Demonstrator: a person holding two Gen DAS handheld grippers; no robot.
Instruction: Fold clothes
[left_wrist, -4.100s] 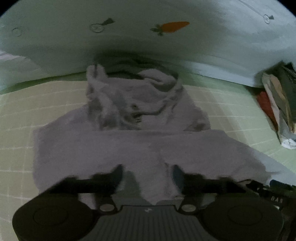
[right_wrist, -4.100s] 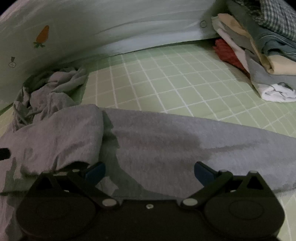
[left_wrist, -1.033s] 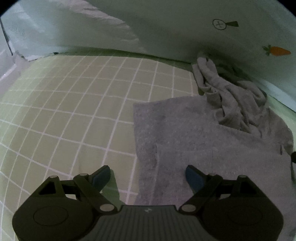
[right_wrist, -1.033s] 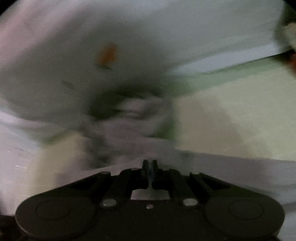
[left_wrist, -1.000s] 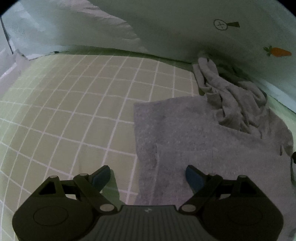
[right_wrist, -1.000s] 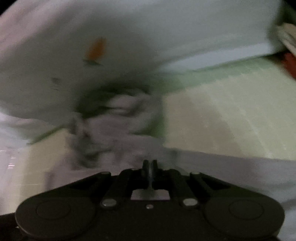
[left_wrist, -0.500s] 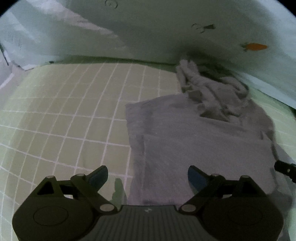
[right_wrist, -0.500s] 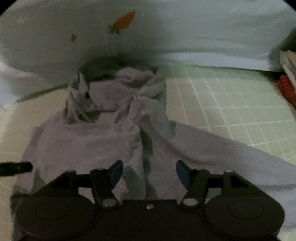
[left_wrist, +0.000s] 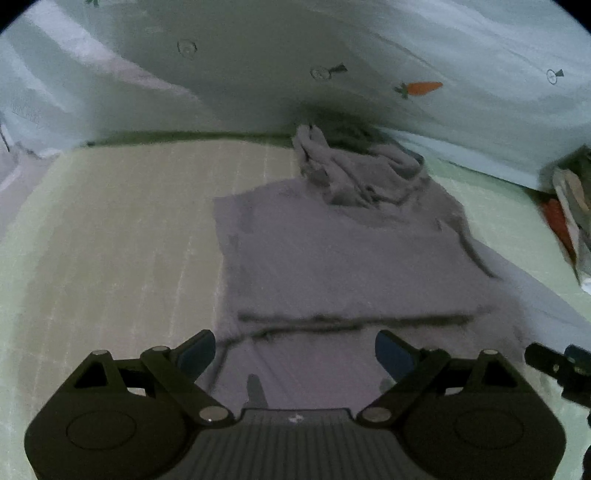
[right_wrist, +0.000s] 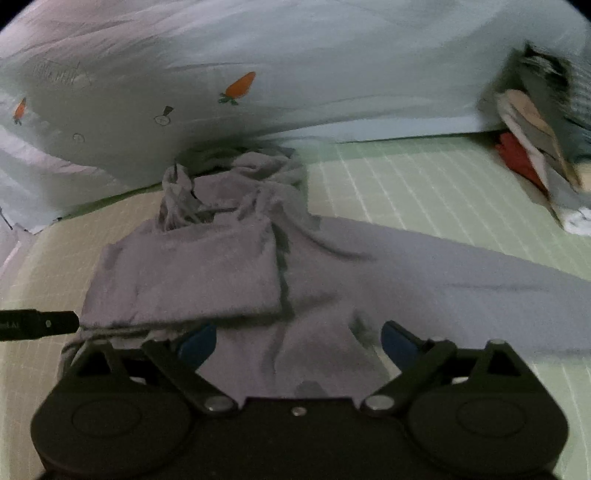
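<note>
Below us the grey garment (left_wrist: 343, 273) lies spread on the green checked bed sheet (left_wrist: 122, 236), one side folded over its middle and the hood bunched against the carrot-print duvet (right_wrist: 258, 55). Our left tool (left_wrist: 295, 350) stands wide apart, holding nothing; our right tool (right_wrist: 298, 341) is opening, nothing between its pads.

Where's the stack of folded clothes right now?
The stack of folded clothes sits at the far right edge in both wrist views, on the green checked sheet, against the carrot-print bedding, beyond the grey garment.
</note>
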